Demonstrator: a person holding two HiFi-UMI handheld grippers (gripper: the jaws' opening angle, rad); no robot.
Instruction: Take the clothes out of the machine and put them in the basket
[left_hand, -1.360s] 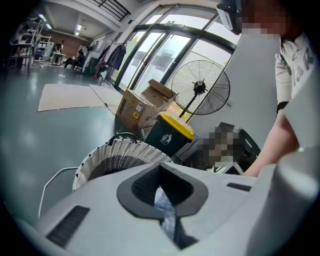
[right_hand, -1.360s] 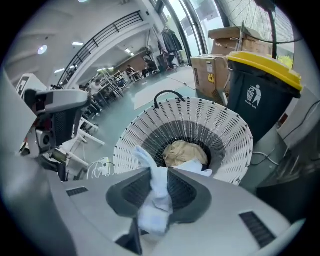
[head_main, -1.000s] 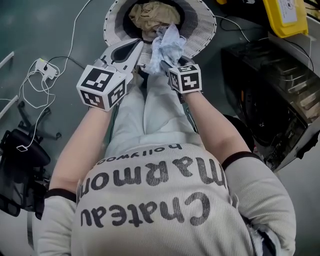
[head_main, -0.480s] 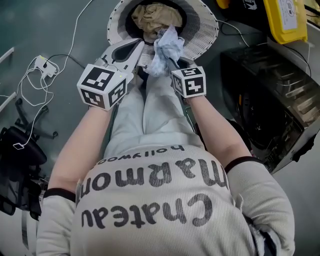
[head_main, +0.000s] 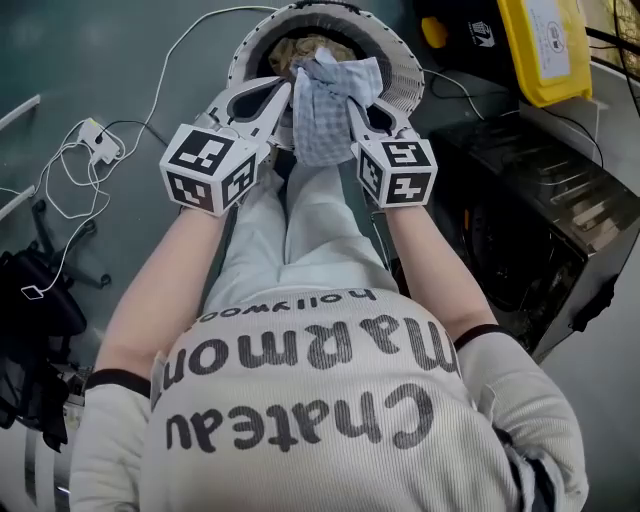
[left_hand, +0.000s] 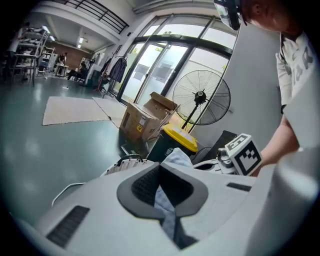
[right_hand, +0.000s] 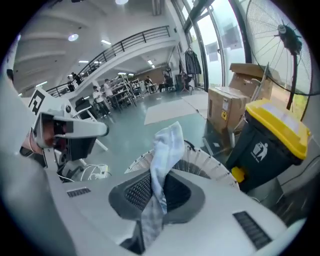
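Left gripper (left_hand: 165, 212) and right gripper (right_hand: 150, 205) both clench the blue cloth (right_hand: 165, 145), the right's jaws having just been closing on it. Only the head view shows beige clothes (head_main: 292, 50) in the basket (head_main: 408, 75) beyond their tips.

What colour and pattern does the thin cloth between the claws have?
The thin cloth is pale blue, finely checked; the head view shows it best.

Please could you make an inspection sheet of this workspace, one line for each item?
Surface: smooth grey-green floor.
Job's things: blue cloth held above white basket; beige garment lies inside; dark machine at right.
Clutter: black chair at left.
Grippers: left gripper jaws shut on the blue cloth; right gripper jaws have just closed on it.
Cables: white cables and power strip on the floor.
Surroundings: yellow bin; fan.
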